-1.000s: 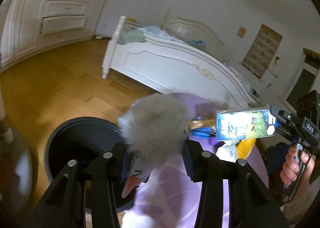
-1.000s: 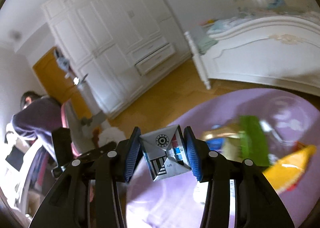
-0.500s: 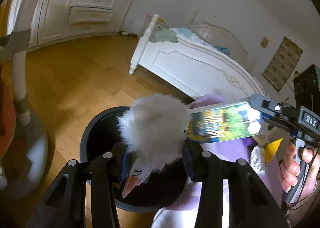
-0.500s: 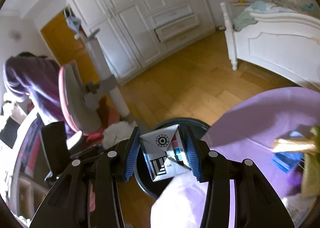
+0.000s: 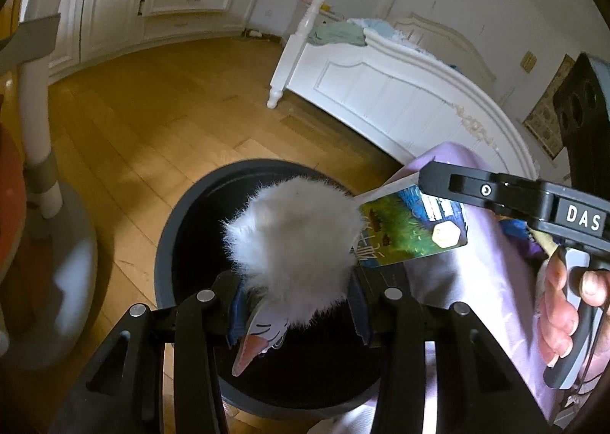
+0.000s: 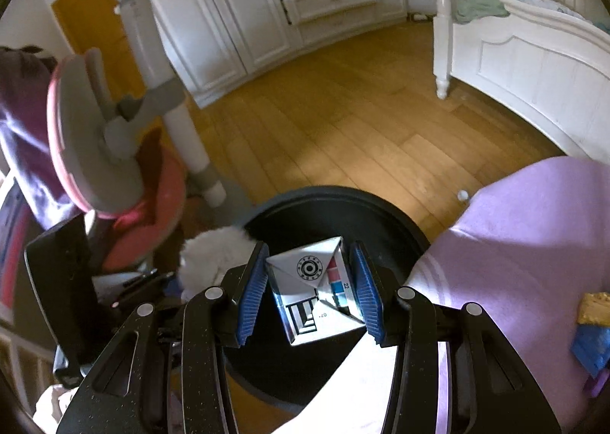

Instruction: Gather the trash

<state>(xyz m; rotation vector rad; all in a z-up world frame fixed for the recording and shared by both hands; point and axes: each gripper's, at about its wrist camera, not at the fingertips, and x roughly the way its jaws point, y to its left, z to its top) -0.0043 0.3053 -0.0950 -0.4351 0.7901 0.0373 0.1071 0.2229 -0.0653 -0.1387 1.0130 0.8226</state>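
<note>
Over the black bin [image 5: 183,228], both loads had arrived: a second back the bin sat off to the side in the left view and was absent from the right view. Left hand-held gripper [image 5: 295,310] pinched the fluffy white item [image 5: 293,235]; right hand-held gripper [image 6: 309,300] pinched the carton [image 6: 316,300]. Both grips unchanged throughout. The purple-covered bench [image 6: 533,228] had slid to frame edge. Judged: ready to drop, nothing released yet.
</note>
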